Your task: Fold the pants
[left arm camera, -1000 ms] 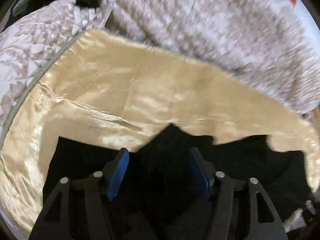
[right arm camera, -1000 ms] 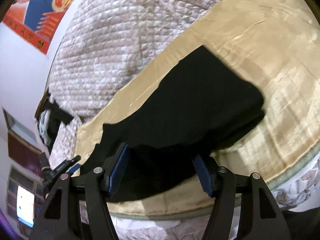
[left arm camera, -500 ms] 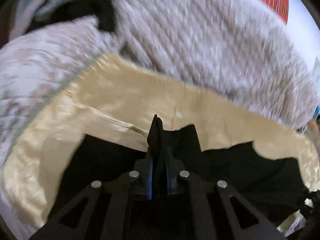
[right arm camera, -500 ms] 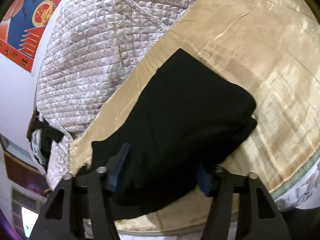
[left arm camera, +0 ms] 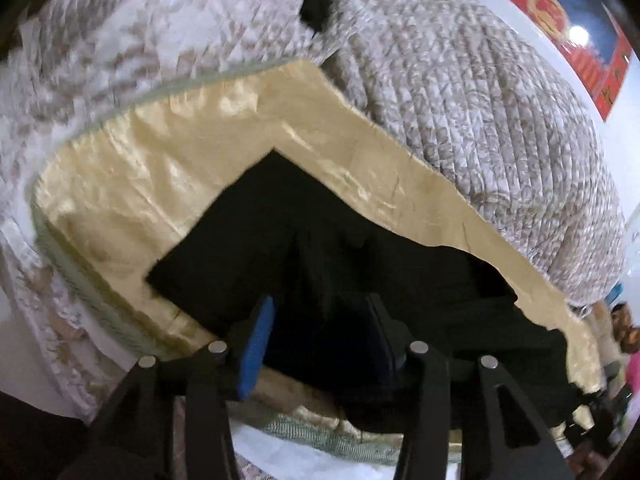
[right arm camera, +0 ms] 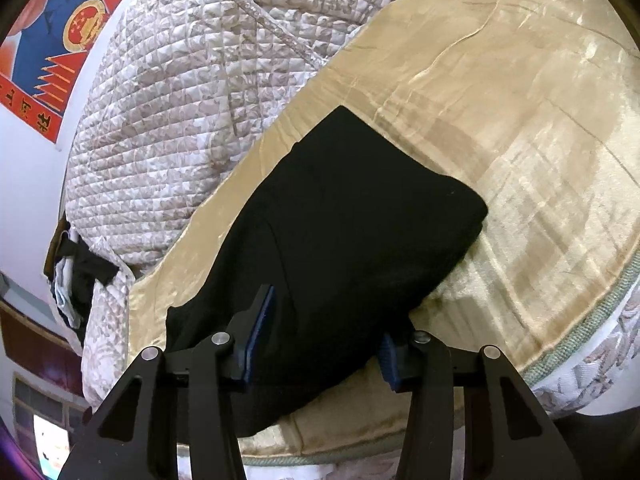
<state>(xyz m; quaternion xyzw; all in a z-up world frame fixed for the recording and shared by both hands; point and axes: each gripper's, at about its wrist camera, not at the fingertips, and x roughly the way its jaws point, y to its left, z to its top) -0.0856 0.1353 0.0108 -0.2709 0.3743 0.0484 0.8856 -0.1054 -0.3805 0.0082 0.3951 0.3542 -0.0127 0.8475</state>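
Note:
The black pants (right arm camera: 348, 220) lie folded on a golden satin blanket (right arm camera: 520, 120) on the bed. In the left wrist view the pants (left arm camera: 256, 236) spread from the blanket's near left corner to the right. My left gripper (left arm camera: 320, 340) is open, its blue pads apart just above the dark cloth, holding nothing. My right gripper (right arm camera: 324, 340) is open over the near edge of the folded pants, its blue pads on either side of the cloth, which bulges between them.
A quilted grey-white bedspread (right arm camera: 180, 100) covers the bed behind the golden blanket. A red and blue poster (right arm camera: 52, 40) hangs on the white wall. Dark clothes (right arm camera: 80, 272) lie piled at the bed's far end. The mattress edge (right arm camera: 580, 352) runs at the near right.
My left gripper shut on a fold of the pants half a second ago and has now opened, releasing it. The pants now lie flatter. The right gripper stayed open and moved slightly closer.

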